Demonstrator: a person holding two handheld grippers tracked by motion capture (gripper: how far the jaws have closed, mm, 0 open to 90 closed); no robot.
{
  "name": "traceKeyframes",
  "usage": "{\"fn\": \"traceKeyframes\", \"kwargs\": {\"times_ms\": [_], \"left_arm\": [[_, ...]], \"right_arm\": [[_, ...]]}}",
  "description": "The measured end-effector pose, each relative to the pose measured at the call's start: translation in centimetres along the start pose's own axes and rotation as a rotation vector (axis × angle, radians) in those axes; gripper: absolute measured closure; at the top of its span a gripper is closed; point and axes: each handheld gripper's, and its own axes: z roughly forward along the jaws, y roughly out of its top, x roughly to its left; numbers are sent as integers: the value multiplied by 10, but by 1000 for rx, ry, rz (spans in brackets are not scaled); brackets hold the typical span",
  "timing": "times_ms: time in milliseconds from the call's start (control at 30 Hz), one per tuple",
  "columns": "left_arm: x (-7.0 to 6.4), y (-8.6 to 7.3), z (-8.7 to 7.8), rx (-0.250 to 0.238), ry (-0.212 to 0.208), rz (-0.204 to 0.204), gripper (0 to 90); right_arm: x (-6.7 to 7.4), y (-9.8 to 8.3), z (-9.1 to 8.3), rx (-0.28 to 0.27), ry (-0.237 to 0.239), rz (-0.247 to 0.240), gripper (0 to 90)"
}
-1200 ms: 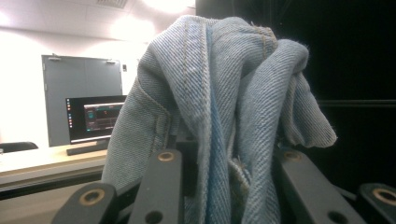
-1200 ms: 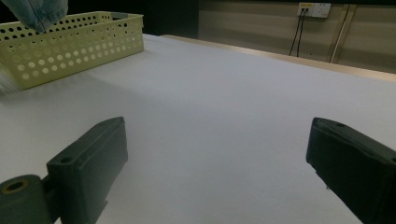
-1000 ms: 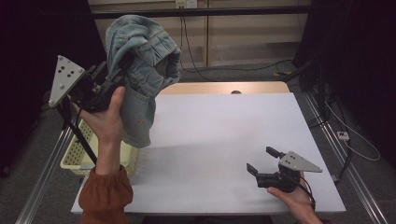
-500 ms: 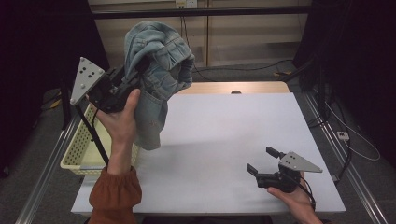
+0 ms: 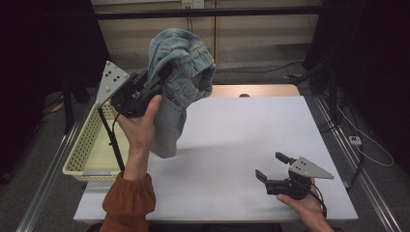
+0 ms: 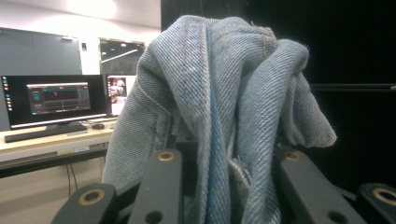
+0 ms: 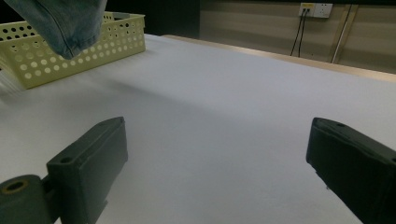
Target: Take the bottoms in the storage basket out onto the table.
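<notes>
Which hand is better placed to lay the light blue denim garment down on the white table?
Left. The left gripper is shut on the light blue denim garment, holding it above the white table. The right gripper waits open near the table's front edge.

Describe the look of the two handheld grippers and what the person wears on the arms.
Both grippers are black, each topped by a grey three-cornered plate; the left gripper has dark dots on its plate, and a black cable trails below it. The right gripper has blocky black jaws. The left sleeve is rust-orange; the right wrist is bare.
</notes>
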Motion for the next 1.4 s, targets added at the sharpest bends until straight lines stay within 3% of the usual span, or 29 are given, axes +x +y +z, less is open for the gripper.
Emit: {"fn": "traceKeyframes", "kwargs": {"times_ms": [900, 1100, 1400], "left_arm": [[-29, -17, 39, 49, -96, -25, 729], [-35, -25, 44, 47, -124, -58, 728], [-46, -36, 58, 71, -153, -47, 728]], "right_arm": [[0, 0, 0, 1, 3, 1, 53], [0, 0, 0, -1, 3, 1, 53], [0, 0, 0, 0, 3, 0, 53]]}}
